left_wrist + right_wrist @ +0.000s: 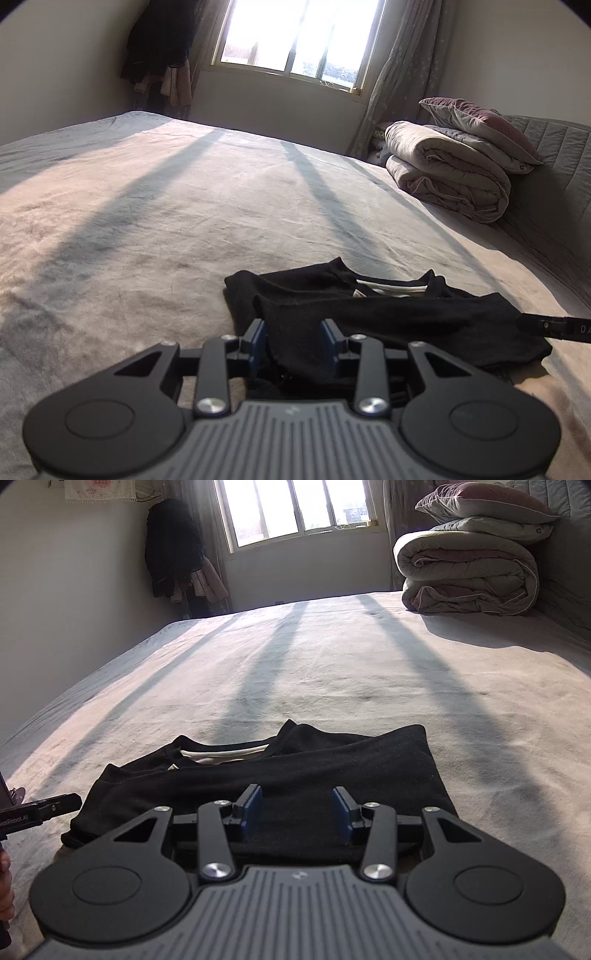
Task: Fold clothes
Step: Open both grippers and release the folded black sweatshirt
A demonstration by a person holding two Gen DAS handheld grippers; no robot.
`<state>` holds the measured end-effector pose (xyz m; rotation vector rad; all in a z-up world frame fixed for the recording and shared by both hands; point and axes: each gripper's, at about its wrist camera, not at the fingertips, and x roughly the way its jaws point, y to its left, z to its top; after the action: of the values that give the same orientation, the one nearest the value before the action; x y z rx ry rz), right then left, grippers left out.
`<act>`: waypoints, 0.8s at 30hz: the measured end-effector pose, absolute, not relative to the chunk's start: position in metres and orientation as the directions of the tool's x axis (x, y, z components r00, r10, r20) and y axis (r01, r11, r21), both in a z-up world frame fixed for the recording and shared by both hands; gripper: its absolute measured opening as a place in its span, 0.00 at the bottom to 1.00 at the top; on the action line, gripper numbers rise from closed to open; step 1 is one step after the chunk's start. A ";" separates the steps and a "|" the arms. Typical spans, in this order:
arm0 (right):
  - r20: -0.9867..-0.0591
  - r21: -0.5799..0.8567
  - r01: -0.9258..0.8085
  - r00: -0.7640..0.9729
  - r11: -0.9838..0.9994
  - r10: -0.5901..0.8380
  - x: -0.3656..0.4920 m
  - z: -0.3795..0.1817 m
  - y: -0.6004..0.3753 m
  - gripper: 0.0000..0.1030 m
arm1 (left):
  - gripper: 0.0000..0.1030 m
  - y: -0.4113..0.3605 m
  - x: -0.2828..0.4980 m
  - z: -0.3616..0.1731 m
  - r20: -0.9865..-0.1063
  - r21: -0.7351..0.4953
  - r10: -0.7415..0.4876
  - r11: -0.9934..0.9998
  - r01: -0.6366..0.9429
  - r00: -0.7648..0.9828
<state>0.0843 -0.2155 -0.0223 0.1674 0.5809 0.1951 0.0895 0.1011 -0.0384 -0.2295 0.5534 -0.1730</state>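
A black garment with a white inner collar band lies partly folded on the bed; in the right wrist view the same garment spreads across the near middle. My left gripper is open, its blue-padded fingers straddling the garment's near left edge without closing on it. My right gripper is open too, hovering over the garment's near hem. The tip of the right gripper shows at the garment's right edge in the left wrist view, and the left gripper's tip appears at the far left of the right wrist view.
The garment rests on a wide grey-beige bed. A rolled duvet with pillows is stacked at the head of the bed on the right. Clothes hang in the far left corner beside a bright window. A hand shows at the left edge.
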 end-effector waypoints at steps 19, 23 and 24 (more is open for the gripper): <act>-0.657 0.044 -0.317 0.706 0.947 0.266 0.023 -0.032 -0.214 0.46 | 0.40 0.134 0.018 -0.042 -0.546 -0.386 -0.404 0.899 0.208 0.734; -0.717 0.020 -0.297 0.661 0.955 0.221 -0.002 -0.049 -0.248 0.46 | 0.40 0.136 -0.002 -0.055 -0.611 -0.318 -0.385 0.920 0.231 0.692; -0.713 0.034 -0.297 0.662 0.954 0.232 -0.008 -0.048 -0.254 0.46 | 0.40 0.137 -0.006 -0.056 -0.617 -0.303 -0.380 0.923 0.237 0.689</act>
<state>-0.0080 -0.2540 -0.0484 -0.0876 0.7936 0.2995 -0.0059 0.1369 -0.0558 -0.2064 0.7341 -0.3478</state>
